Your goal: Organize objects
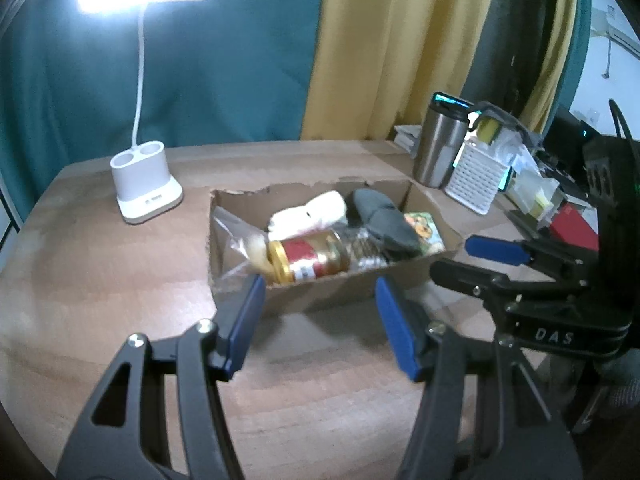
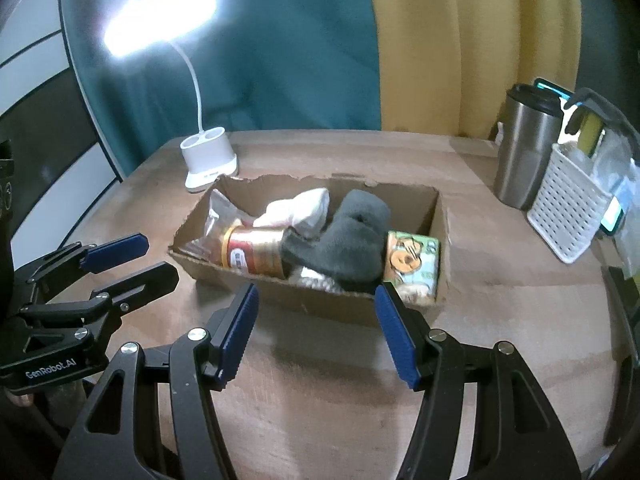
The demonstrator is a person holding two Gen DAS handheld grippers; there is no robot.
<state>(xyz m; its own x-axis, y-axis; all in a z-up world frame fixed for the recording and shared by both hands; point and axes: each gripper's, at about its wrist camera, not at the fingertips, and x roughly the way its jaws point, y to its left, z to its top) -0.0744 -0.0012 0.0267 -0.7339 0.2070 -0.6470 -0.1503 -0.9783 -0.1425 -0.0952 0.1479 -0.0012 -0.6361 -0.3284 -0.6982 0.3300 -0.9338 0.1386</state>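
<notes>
An open cardboard box [image 1: 320,292] [image 2: 440,216] sits mid-table. Inside lie a jar with a gold lid and red label [image 1: 310,260] [image 2: 252,254], a white cloth [image 1: 308,214] [image 2: 296,208], a grey cloth [image 1: 384,220] [image 2: 348,240], a small green printed carton [image 1: 426,230] [image 2: 414,262] and a clear plastic bag [image 1: 240,236] [image 2: 218,212]. My left gripper [image 1: 320,296] hovers open just short of the box's near wall, nothing between its blue pads. My right gripper [image 2: 316,304] hovers open at the same wall, also empty. Each gripper shows in the other's view, the right gripper [image 1: 472,258] and the left gripper [image 2: 160,258].
A lit white desk lamp [image 1: 146,188] [image 2: 208,160] stands left of the box. At the right are a steel tumbler [image 1: 440,140] [image 2: 526,148], a white perforated basket [image 1: 476,180] [image 2: 568,216] and clutter. Teal and yellow curtains hang behind the wooden table [image 1: 100,280] [image 2: 500,320].
</notes>
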